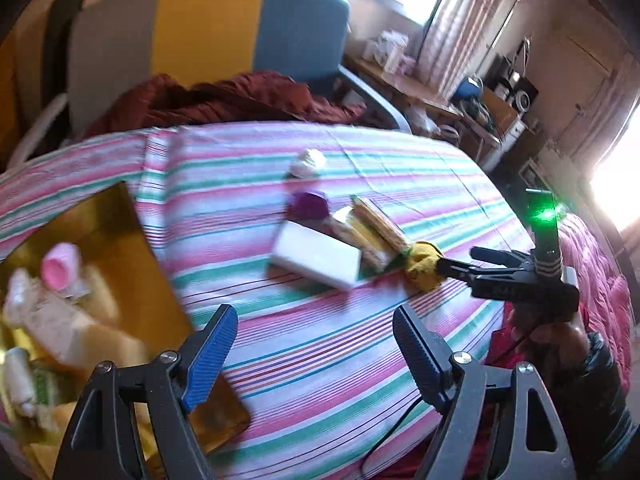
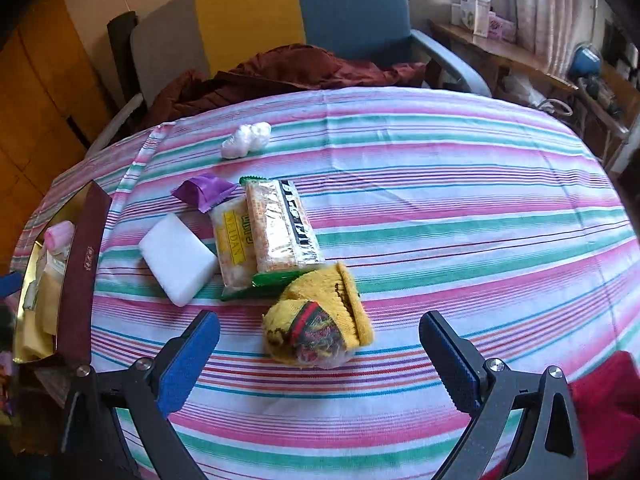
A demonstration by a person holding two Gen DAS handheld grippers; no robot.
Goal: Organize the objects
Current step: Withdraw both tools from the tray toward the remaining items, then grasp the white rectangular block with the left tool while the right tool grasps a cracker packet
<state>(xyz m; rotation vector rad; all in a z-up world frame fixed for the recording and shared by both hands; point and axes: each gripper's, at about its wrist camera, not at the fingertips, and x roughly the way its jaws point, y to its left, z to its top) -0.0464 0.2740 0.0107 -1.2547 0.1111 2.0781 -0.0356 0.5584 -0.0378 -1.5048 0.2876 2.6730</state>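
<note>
On the striped cloth (image 2: 440, 208) lies a rolled yellow sock (image 2: 320, 320), just ahead of my open right gripper (image 2: 319, 322) and between its spread fingers without touching them. Behind the sock lie two snack packets (image 2: 280, 228), a white block (image 2: 178, 258), a purple packet (image 2: 204, 191) and a white wad (image 2: 246, 140). The left wrist view shows the yellow sock (image 1: 422, 266) at the tips of the right gripper (image 1: 456, 260). My left gripper (image 1: 314, 320) hangs open over bare cloth, beside a gold-lined box (image 1: 120, 248) that holds a pink roll (image 1: 60, 266) and other blurred items.
The box's dark red wall (image 2: 82, 276) stands at the cloth's left edge. Behind the table are a grey, yellow and blue chair back (image 2: 248, 12) and a dark red jacket (image 2: 280, 68). A cluttered desk (image 2: 500, 56) is at the far right, and red bedding (image 1: 600, 292) at the near right.
</note>
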